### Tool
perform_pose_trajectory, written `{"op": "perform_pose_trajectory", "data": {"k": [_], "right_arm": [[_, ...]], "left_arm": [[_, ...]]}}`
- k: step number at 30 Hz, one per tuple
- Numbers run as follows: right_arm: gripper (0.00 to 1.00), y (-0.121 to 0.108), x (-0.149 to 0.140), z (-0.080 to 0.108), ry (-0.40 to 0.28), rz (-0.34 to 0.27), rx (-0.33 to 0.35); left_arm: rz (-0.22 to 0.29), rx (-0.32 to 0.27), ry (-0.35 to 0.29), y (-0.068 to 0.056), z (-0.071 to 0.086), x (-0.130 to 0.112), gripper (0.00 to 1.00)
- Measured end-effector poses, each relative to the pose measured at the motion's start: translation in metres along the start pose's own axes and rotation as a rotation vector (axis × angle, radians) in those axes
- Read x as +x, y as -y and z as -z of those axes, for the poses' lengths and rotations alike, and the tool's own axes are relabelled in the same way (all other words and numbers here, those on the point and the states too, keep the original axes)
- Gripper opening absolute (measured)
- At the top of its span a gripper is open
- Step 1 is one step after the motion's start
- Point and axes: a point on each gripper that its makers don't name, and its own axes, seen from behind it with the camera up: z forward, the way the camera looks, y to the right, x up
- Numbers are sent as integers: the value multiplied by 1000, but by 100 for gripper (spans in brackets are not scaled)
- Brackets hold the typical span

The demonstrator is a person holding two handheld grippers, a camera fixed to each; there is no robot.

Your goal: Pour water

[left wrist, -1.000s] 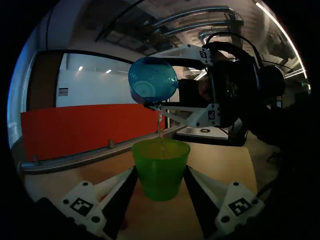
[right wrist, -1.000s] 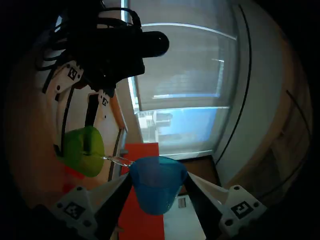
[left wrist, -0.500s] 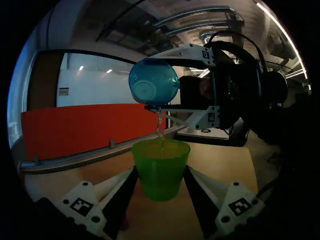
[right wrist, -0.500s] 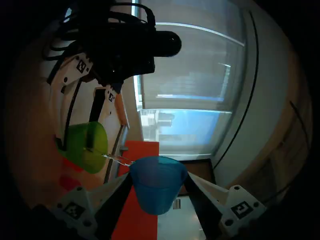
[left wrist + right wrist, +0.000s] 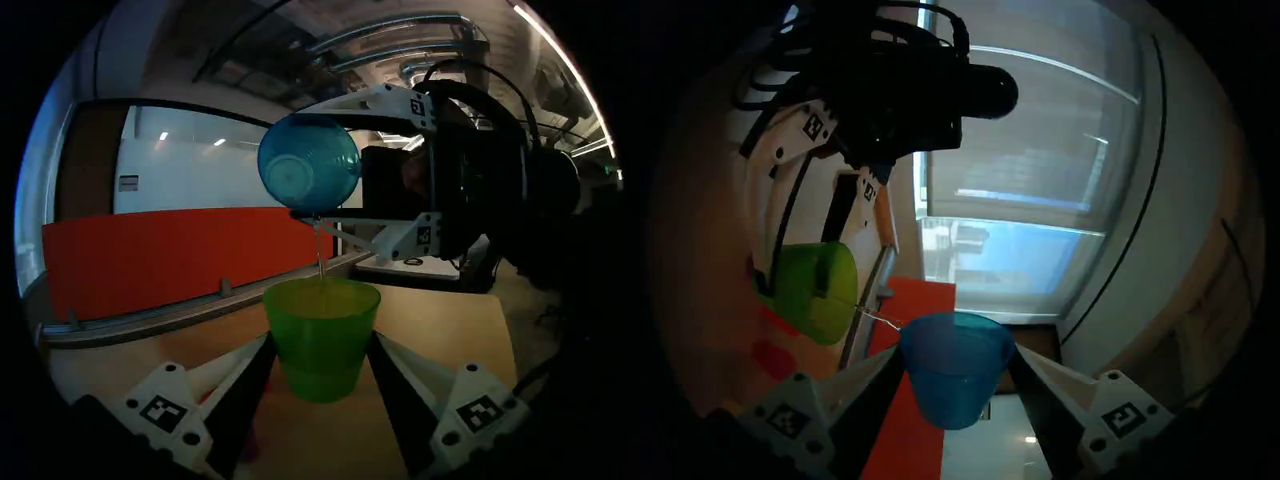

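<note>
Right gripper (image 5: 956, 362) clamps blue cup (image 5: 308, 162), tipped above green cup (image 5: 322, 316) — left gripper (image 5: 320, 356) grips that one. Thin water stream (image 5: 319, 254) lands inside — tilt slowly, rim over centre.

My left gripper (image 5: 320, 342) held level, both fingers pressed against the green cup (image 5: 322, 316), my right gripper (image 5: 956, 360) raised above it, rolled onto its side, fingers clamped on the tipped blue cup (image 5: 954, 392)
</note>
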Motion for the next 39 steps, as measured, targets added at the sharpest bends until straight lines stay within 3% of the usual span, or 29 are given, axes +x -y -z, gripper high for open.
{"op": "perform_pose_trajectory", "data": {"k": [14, 21, 26, 32, 39], "right_arm": [[90, 5, 3, -1, 1, 60, 8], [90, 7, 4, -2, 0, 41, 10], [90, 3, 3, -3, -1, -90, -5], [90, 1, -10, -1, 8, -342, -27], [90, 14, -25, 6, 34, -624, -35]], "left_arm": [[-4, 7, -1, 2, 1, 2, 79], [-2, 12, -5, 5, 1, 2, 79], [1, 13, -7, 6, 2, 3, 79], [-5, 12, -5, 6, 5, 5, 79], [-8, 17, -2, 8, 6, 4, 79]]}}
